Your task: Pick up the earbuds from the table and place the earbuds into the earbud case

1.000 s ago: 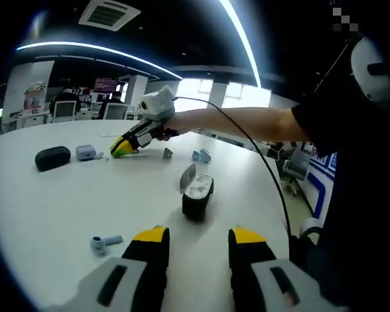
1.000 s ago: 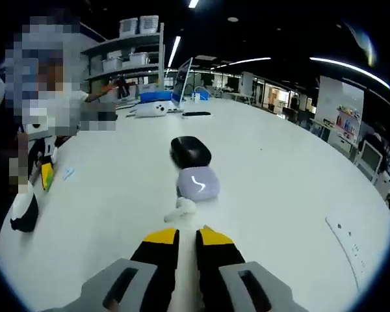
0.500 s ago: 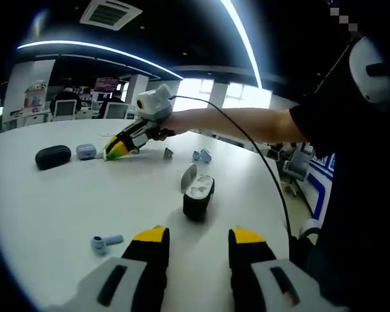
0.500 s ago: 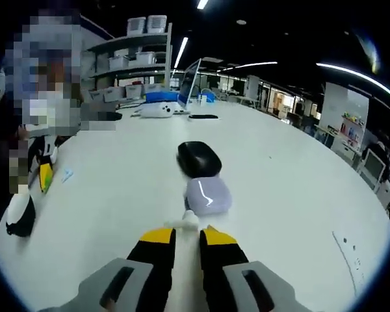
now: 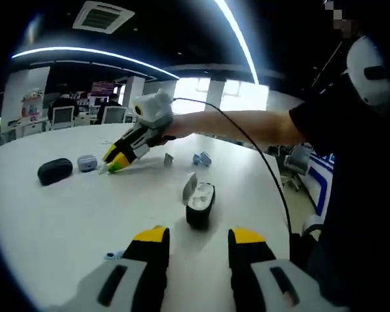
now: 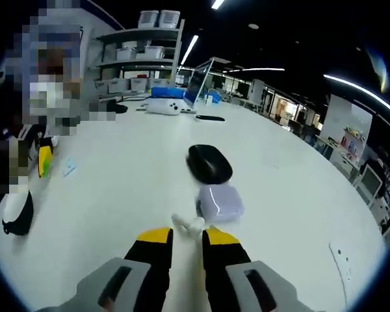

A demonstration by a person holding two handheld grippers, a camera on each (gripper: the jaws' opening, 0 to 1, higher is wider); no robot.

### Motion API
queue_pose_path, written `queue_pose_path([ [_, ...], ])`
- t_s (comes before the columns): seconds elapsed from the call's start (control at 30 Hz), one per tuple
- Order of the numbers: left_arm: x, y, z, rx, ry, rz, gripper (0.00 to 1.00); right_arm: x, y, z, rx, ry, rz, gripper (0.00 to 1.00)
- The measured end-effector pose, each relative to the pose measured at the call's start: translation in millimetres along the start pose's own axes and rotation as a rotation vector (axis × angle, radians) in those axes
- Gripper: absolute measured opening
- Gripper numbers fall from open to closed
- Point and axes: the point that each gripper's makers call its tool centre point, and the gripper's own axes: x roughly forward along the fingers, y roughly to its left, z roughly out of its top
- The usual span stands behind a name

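Observation:
A white earbud (image 6: 187,223) lies on the white table (image 6: 117,201), against the near side of a closed lavender case (image 6: 220,200). My right gripper (image 6: 187,235) is just behind it, jaws a little apart and open, the earbud at their tips. The same gripper (image 5: 115,162) reaches low over the table in the left gripper view. An open black earbud case (image 5: 199,203) with a white lid stands ahead of my left gripper (image 5: 198,237), which is open and holds nothing. A blue earbud (image 5: 110,255) peeks out beside the left jaw.
A closed black case (image 6: 209,162) sits beyond the lavender one. Two more blue earbuds (image 5: 201,158) and a small grey piece (image 5: 168,156) lie farther back. A person's arm (image 5: 247,123) spans the table. A laptop and boxes (image 6: 175,104) stand at the far edge.
My right gripper has crept forward toward the white earbud and its jaws have parted slightly. The left gripper view has shifted, so the blue earbud now sits lower, half hidden.

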Motion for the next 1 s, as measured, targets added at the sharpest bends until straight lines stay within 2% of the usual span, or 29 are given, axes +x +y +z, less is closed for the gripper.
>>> queue_pose_path([
  [0.03, -2, 6.7, 6.9, 0.019, -0.003, 0.01, 0.38, -1, -1, -1.3, 0.002, -0.001, -0.001, 0.17],
  [0.1, -5, 44.0, 29.8, 0.079, 0.023, 0.086, 0.36, -2, -5, -4.5, 0.017, -0.009, -0.009, 0.17],
  [0.13, -3, 54.0, 36.0, 0.102, 0.027, 0.102, 0.35, -2, -6, -4.7, 0.027, -0.015, -0.01, 0.17],
  [0.17, 5, 73.5, 46.3, 0.12, 0.034, 0.127, 0.33, -2, -7, -4.6, 0.034, -0.021, -0.011, 0.17],
  [0.23, 25, 96.5, 56.6, 0.138, 0.058, 0.137, 0.31, -1, -9, -4.3, 0.054, -0.035, -0.01, 0.17],
  [0.27, 37, 108.4, 60.7, 0.171, 0.066, 0.144, 0.32, 0, -10, -4.4, 0.059, -0.042, -0.01, 0.16],
  [0.3, 50, 122.4, 64.5, 0.172, 0.062, 0.168, 0.33, 1, -12, -4.0, 0.065, -0.05, -0.011, 0.16],
  [0.33, 61, 135.4, 63.2, 0.162, 0.082, 0.181, 0.31, 1, -13, -3.8, 0.072, -0.058, -0.012, 0.16],
  [0.5, 98, 174.1, 39.2, 0.195, 0.231, 0.209, 0.24, 7, -12, -0.1, 0.1, -0.098, 0.007, 0.16],
  [0.67, 118, 177.2, 35.4, 0.186, 0.219, 0.192, 0.15, 12, -12, 3.8, 0.103, -0.127, 0.024, 0.14],
  [0.8, 124, 182.2, 31.4, 0.189, 0.219, 0.207, 0.13, 14, -11, 5.4, 0.092, -0.138, 0.036, 0.13],
  [1.0, 130, 182.3, 26.3, 0.18, 0.218, 0.181, 0.12, 17, -8, 7.7, 0.07, -0.147, 0.048, 0.1],
])
